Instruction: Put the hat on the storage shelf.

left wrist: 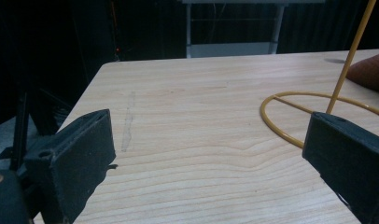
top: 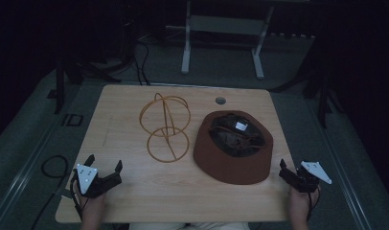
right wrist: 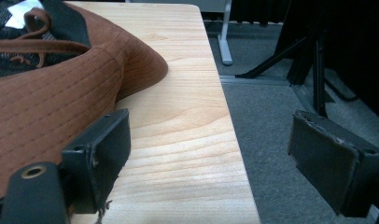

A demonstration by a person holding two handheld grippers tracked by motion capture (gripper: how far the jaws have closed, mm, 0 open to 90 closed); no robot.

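A brown brimmed hat [top: 233,143] lies upside down on the right half of the wooden table [top: 135,191], its dark lining and a white label facing up. To its left stands a yellow wire stand [top: 166,127] made of rings on a rod. My left gripper [top: 105,162] rests open near the front left corner, nothing between its jaws [left wrist: 211,135]; the wire stand [left wrist: 339,84] rises ahead to its right. My right gripper [top: 292,168] sits open at the front right edge. In the right gripper view [right wrist: 211,140], one jaw stands just beside the hat's brim [right wrist: 43,98], the other hangs over the floor.
A round cable hole [top: 220,100] sits near the table's far edge. A grey metal frame [top: 221,28] stands on the carpet behind the table. A black cable [top: 53,167] loops on the floor at the left. Bare wood [right wrist: 178,140] runs along the table's right edge.
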